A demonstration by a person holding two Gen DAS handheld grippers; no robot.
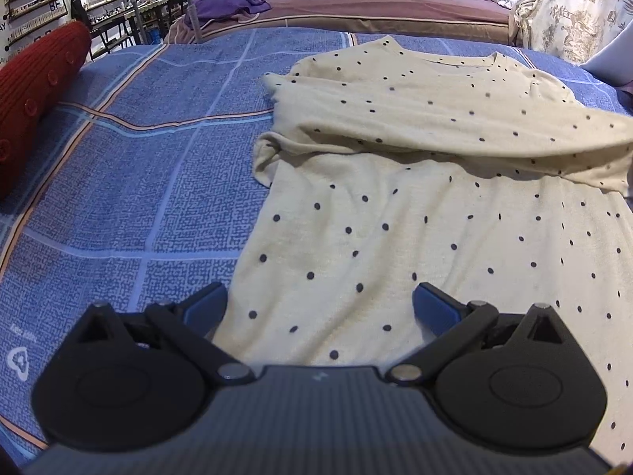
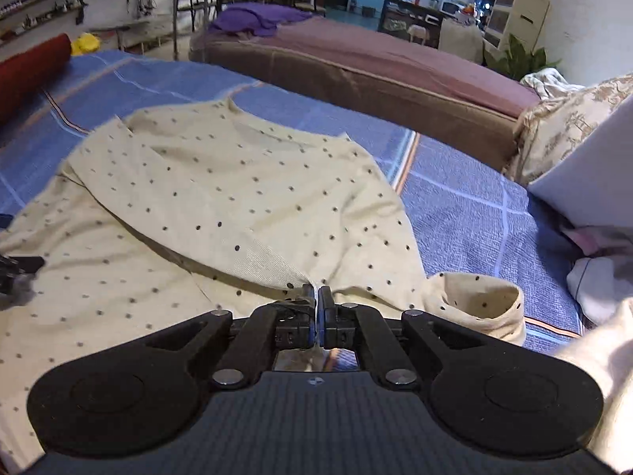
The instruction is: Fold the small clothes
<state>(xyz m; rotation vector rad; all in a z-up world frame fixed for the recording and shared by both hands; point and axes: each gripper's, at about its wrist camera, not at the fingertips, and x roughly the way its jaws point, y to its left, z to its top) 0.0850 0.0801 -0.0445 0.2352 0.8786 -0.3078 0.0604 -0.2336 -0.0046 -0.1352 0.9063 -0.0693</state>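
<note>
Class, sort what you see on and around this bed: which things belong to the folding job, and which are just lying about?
Part of the job:
- cream polka-dot top
- right gripper, shut on the top's fabric
- left gripper, open over the hem

Lying about:
- red bolster
- purple cloth
- floral pillow
- blue checked bedsheet

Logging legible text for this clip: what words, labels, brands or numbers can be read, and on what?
"BE": large dark letters on the white wall panel behind the shelves, cut off.
"AY": same panel, at the left wrist view's left edge, cut off.
White logo and small print on the blue bedsheet: too blurred to read.
Nothing legible in the right wrist view.
</note>
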